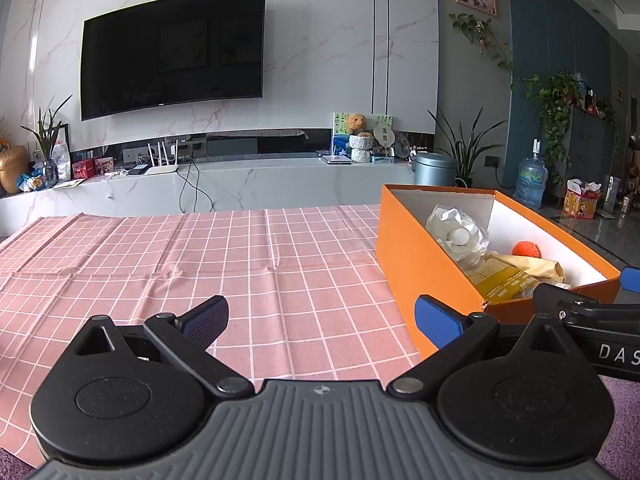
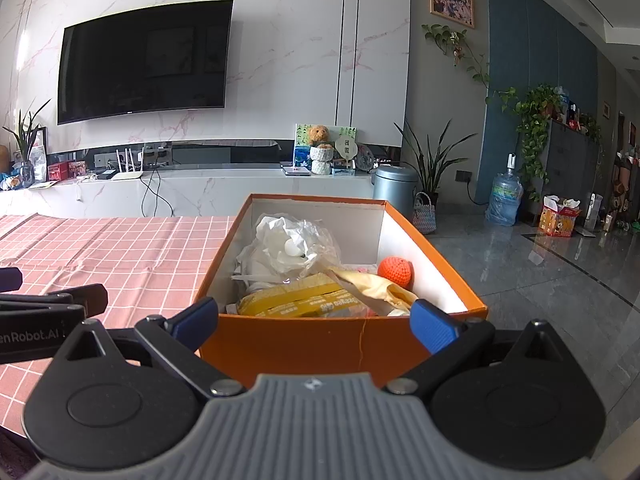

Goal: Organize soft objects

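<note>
While the left gripper (image 1: 322, 322) hangs low over the pink checked tablecloth (image 1: 200, 256), its blue-padded fingers (image 1: 438, 326) stand wide apart with nothing between them; the orange box (image 1: 416, 276) sits just beside its right finger, off to the right and slightly ahead, its near corner close to the pad. Over on the other side, the right gripper (image 2: 314, 322) is spread wide too, gripping nothing, lined up square on the box's near short wall (image 2: 304, 344); one finger sits at each near corner, whether touching cannot be told. Inside the box lie the soft things: crumpled white plastic (image 2: 296, 248) with a small white ball (image 2: 291, 247) in it at the far end; a yellow packet (image 2: 288, 300) nearest the gripper; a cream-coloured pouch (image 2: 372, 284) draped beside it; an orange crocheted ball (image 2: 395, 272) against the right wall. Beyond, the cloth lies bare; a dark television (image 1: 172, 52) hangs on the marble wall.
</note>
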{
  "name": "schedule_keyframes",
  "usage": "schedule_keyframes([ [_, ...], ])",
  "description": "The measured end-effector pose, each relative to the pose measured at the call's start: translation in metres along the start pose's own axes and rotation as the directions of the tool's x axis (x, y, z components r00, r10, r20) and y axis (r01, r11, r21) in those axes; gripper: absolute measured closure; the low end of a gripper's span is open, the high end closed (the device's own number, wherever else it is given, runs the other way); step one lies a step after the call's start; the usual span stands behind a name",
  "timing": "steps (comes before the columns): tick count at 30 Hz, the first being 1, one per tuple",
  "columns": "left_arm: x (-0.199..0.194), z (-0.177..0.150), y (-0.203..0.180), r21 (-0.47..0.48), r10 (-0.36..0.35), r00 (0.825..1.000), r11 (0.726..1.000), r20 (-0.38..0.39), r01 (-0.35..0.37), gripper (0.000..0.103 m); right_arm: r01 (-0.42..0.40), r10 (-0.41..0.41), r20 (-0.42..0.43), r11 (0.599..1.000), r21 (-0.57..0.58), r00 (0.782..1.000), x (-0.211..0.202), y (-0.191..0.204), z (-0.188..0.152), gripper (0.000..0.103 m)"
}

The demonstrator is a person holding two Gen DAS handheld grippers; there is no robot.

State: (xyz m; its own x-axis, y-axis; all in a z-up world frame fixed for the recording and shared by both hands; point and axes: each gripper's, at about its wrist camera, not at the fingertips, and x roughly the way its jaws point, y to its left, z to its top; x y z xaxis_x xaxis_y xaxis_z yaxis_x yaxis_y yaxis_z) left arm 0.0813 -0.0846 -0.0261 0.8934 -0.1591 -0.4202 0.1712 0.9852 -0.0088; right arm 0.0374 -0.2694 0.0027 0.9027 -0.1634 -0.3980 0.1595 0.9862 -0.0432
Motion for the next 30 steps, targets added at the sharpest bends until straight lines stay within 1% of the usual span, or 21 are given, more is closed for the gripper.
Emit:
schedule_keyframes([
  [30,-0.0025,0.0007,-0.0008,0.009,0.006,1.000,1.000,0.004,-0.006,0.000,0.003,-0.003,-0.005,1.000,0.004,1.000,-0.0008,0.0021,-0.0027,0.003],
])
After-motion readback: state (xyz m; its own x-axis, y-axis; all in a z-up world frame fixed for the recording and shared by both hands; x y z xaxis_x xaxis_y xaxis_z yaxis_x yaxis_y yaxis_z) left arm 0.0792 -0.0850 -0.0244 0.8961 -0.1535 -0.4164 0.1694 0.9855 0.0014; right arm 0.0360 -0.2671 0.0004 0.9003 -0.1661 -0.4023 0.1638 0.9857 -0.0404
